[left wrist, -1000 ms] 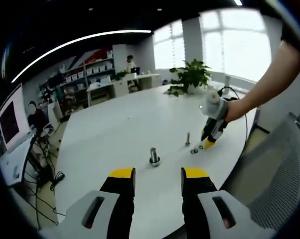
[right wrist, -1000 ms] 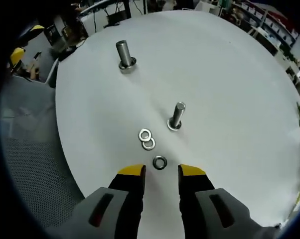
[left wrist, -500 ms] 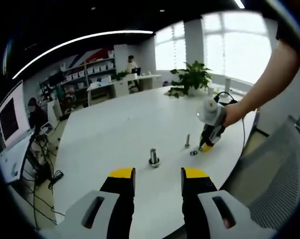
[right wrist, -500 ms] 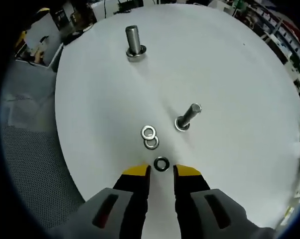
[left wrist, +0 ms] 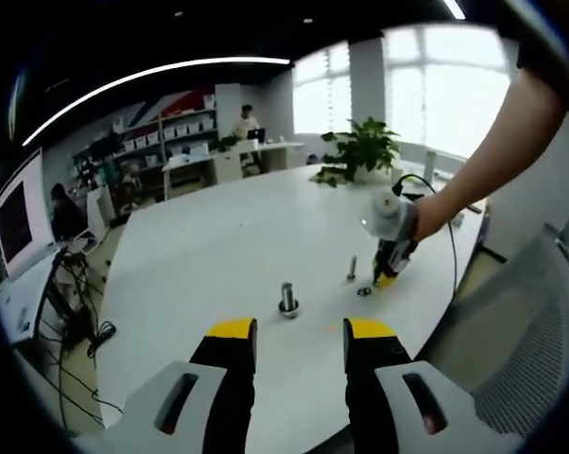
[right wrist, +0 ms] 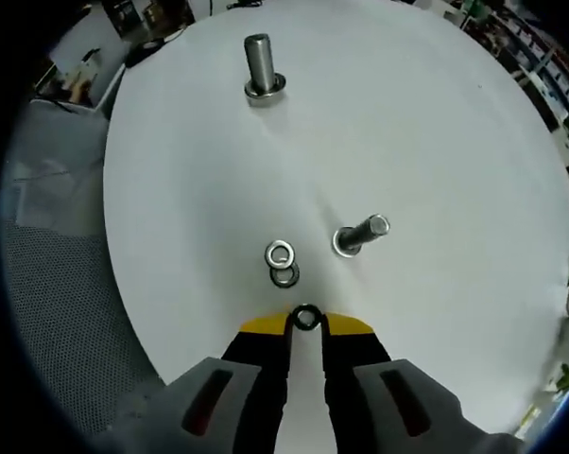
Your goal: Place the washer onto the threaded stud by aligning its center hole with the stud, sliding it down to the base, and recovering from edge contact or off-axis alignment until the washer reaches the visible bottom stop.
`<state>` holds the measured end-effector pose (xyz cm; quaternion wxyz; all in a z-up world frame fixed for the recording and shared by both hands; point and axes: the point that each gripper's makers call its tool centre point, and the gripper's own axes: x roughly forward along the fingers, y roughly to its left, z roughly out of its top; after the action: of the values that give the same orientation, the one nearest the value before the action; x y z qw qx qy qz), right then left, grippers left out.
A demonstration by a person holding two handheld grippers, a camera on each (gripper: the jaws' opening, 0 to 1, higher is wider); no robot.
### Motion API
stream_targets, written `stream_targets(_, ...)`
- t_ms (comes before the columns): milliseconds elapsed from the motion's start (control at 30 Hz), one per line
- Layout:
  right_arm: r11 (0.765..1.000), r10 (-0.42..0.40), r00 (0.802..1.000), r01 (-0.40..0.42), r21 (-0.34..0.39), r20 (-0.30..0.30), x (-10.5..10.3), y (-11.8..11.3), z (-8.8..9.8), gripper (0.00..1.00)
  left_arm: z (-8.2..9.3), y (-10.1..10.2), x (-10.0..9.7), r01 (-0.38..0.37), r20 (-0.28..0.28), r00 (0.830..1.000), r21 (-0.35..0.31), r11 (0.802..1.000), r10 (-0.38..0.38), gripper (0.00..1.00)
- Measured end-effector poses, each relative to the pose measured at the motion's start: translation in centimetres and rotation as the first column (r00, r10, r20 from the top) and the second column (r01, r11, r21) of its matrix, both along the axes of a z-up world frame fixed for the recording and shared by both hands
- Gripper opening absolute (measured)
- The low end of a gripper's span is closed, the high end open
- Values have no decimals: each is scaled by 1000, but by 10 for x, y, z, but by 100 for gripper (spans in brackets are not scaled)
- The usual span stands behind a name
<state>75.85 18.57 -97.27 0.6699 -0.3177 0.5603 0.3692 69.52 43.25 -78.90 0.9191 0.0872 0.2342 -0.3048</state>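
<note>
Right gripper (right wrist: 306, 324) pinches the dark washer (right wrist: 306, 317); left gripper (left wrist: 300, 342) spread, idle — next we lift toward the threaded stud (right wrist: 358, 235) at one o'clock

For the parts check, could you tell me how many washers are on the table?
3: one washer between the right gripper tips, two overlapping washers just beyond it, left of the smaller stud.

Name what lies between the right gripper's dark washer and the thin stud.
Bare white table in the right gripper view. The washer sits at the right gripper tips; two stacked washers lie left of that line, beside the stud.
</note>
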Motion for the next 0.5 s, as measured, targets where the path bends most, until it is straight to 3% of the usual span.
stream_targets(233, 992, 52, 998, -55, -109, -27, -1, 2, -2, 15, 0, 2, 2, -9, 3, 1000, 6, 1000, 9, 34)
stream_targets(300, 991, 32, 999, -36, -128, -31, 0, 2, -3, 15, -1, 2, 1, -8, 3, 1000, 14, 1000, 8, 34)
stream_targets(500, 991, 22, 999, -27, -132, -36, -1, 0, -2, 16, -3, 2, 0, -6, 0, 1000, 29, 1000, 6, 34)
